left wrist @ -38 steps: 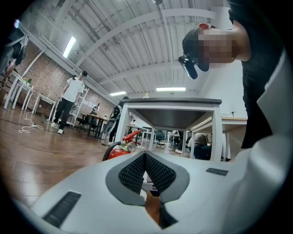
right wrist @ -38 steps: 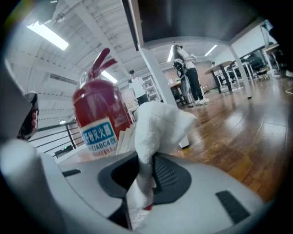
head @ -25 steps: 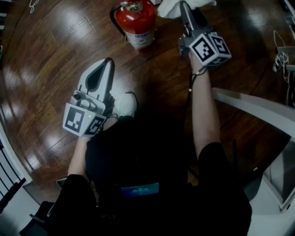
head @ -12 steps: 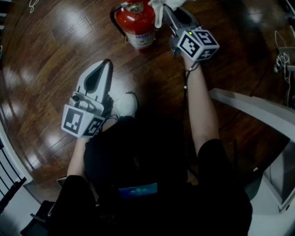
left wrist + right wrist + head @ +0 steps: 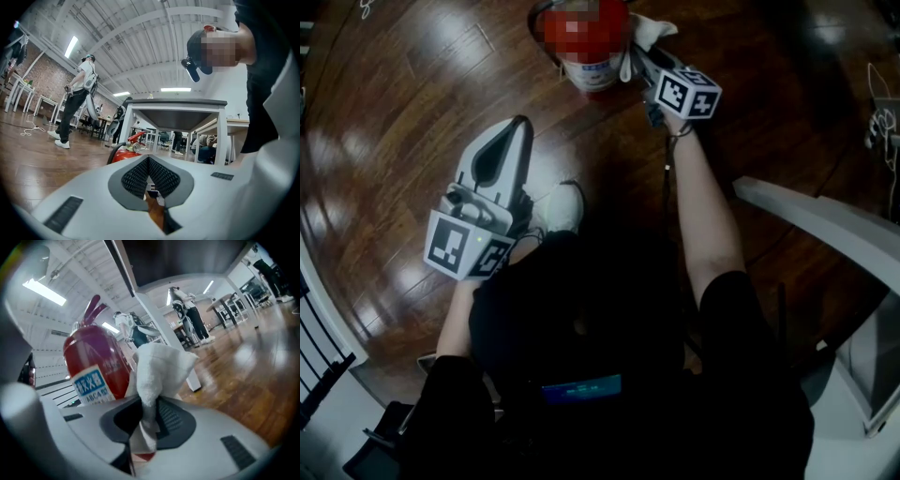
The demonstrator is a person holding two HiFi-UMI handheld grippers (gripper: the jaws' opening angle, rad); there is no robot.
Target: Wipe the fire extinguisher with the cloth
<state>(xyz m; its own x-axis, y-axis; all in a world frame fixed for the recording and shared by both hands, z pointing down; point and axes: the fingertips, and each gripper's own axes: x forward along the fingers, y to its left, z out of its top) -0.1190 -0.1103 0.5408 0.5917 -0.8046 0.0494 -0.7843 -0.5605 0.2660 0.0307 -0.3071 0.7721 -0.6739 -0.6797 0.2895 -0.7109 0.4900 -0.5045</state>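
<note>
Dark wood floor [image 5: 412, 112], open workshop: white cloth [image 5: 159, 366] pinched in right gripper [image 5: 145, 423], now swung in against standing fire extinguisher [image 5: 93, 366], wiping likely starting; left gripper [image 5: 149, 161] closed, empty, near a white shoe [image 5: 558, 211].

The right flank of the fire extinguisher [image 5: 592, 73] is taken up by the cloth [image 5: 651, 28], which is clamped in the right gripper [image 5: 637, 51] and held close against it. The left flank is unobstructed: only bare wooden floor [image 5: 412, 84] is seen there, and between the extinguisher and the left gripper [image 5: 521, 127], whose jaws are closed on nothing. Room to the right is bounded by a white table frame [image 5: 825, 220]. A shoe [image 5: 559, 208] lies just beside the left gripper.
</note>
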